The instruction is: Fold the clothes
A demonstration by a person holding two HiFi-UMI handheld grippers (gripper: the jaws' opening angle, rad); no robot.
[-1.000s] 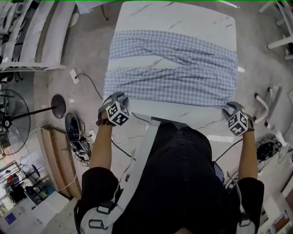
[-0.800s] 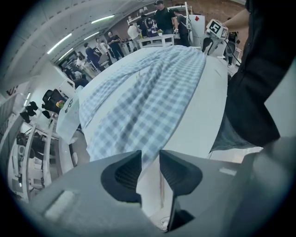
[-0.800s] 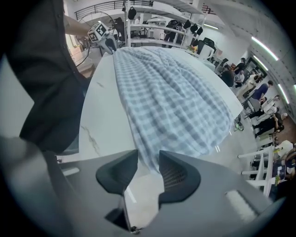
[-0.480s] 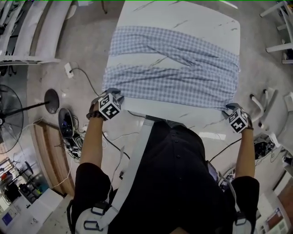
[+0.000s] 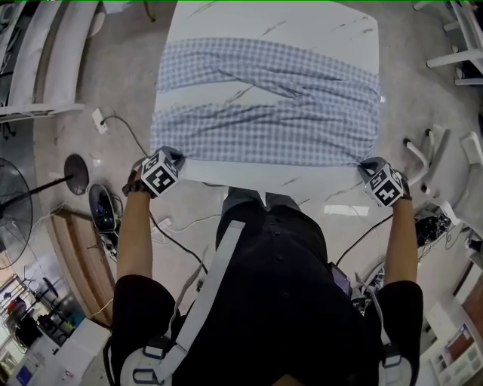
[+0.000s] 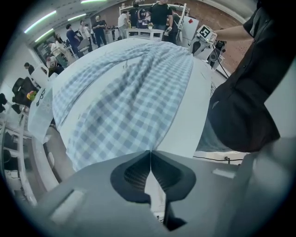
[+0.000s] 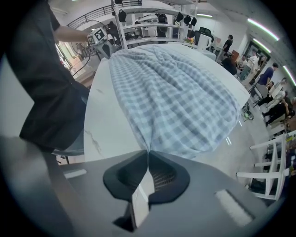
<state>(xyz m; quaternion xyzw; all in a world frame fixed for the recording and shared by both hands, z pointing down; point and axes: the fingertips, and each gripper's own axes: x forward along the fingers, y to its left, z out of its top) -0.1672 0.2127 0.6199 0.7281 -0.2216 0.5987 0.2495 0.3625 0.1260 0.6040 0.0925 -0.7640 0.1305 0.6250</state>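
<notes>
One white marble table [image 5: 226,172] fills the head view, above a floor with a fan [image 5: 11,211]; only the gripper views show people [image 6: 159,11] standing beyond. One blue checked garment [image 5: 264,98] lies spread across the table. Two claws have just closed: the left gripper [image 6: 150,152] pinches the garment's near-left hem, and the right gripper [image 7: 148,152] pinches its near-right corner.

The right gripper [image 7: 148,155], its jaws just closed, pinches a corner of the blue checked garment [image 7: 175,97] on the white table [image 7: 106,125].
</notes>
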